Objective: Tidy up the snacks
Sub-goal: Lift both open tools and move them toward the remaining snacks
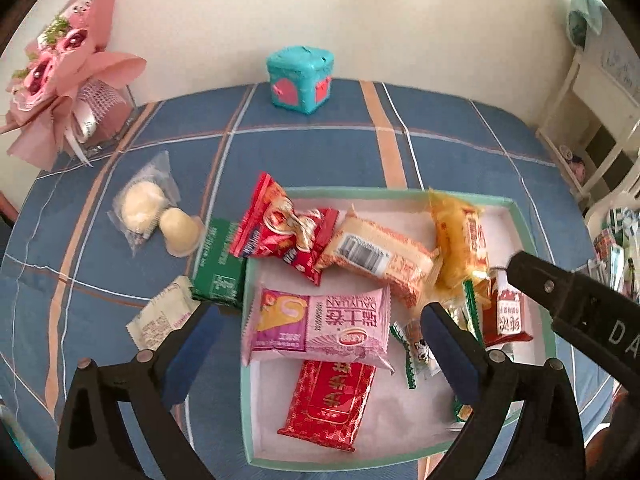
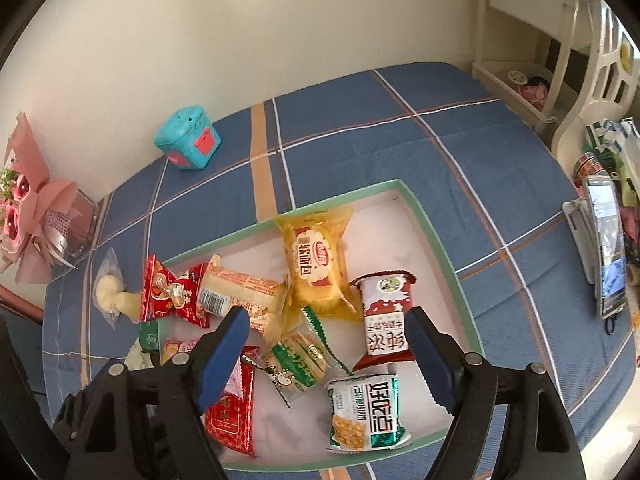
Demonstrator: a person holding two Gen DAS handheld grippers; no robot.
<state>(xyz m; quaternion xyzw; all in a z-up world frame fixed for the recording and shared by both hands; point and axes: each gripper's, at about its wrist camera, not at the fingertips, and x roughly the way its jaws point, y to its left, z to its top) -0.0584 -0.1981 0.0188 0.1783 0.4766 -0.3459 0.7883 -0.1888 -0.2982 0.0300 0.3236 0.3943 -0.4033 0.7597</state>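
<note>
Over the box [image 1: 536, 240]: both grippers spread, holding nothing
Left gripper [image 1: 320, 344] view only: green packet [image 1: 219, 267] outside box
Right gripper [image 2: 328, 344] view only: phone [image 2: 608, 248]

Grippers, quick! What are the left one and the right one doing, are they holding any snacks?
Left gripper: open, holding nothing, above the pink packet.
Right gripper: open, holding nothing, above the green packet.

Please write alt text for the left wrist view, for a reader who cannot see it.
The open, empty left gripper hangs over a green-rimmed tray holding snack packets, with a pink packet between its fingers below. More snacks lie on the blue plaid cloth left of the tray; a teal box stands by the wall.
</note>
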